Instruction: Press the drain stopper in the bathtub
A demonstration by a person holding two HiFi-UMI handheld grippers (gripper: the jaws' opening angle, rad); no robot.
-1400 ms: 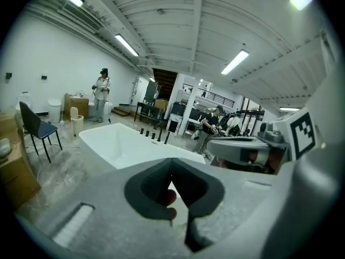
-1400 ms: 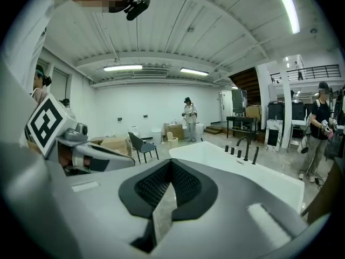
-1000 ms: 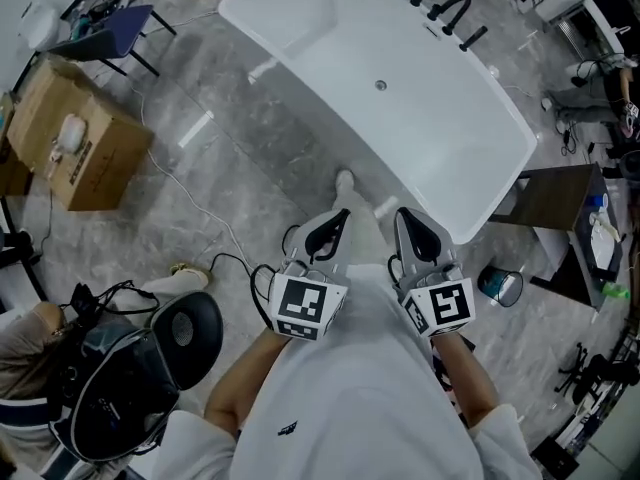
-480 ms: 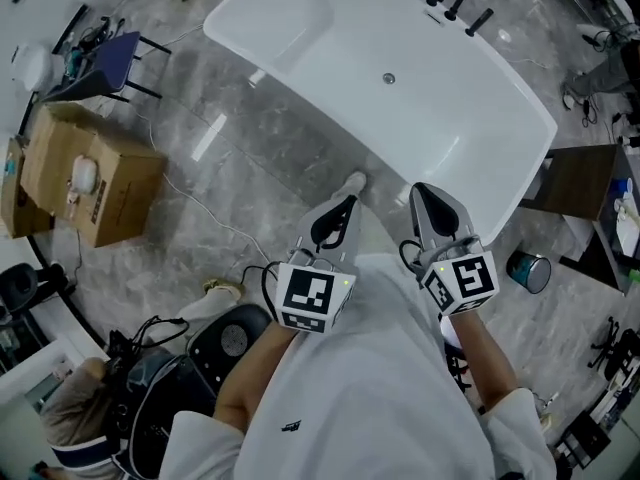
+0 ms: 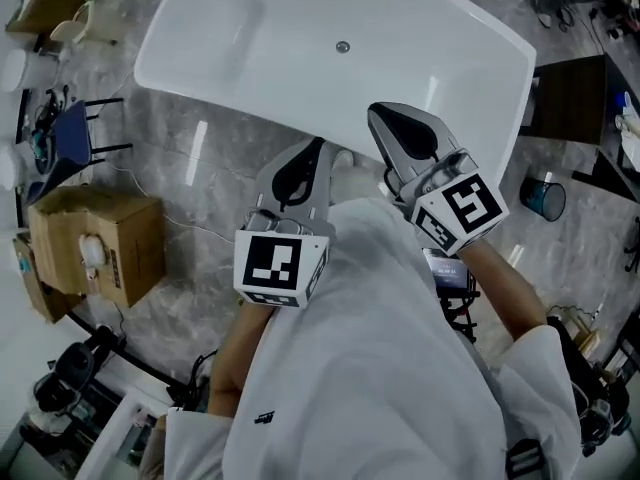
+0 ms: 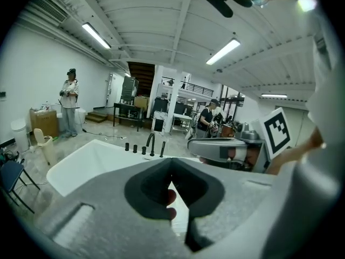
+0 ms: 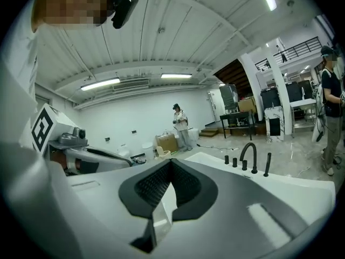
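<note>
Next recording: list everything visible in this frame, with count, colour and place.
oval freestanding bathtub: one, white, top of the head view.
round metal drain stopper: one, silver, on the tub floor.
faucet set: one, black, on the far tub rim.
cardboard box: one, brown, on the floor at left.
folding chair: one, blue, beyond the box.
cylindrical can: one, teal, on the floor at right.
standing person: one, white clothes, in the background.
left gripper: grey, shut, empty, by the tub's near side.
right gripper: grey, shut, empty, beside it.
</note>
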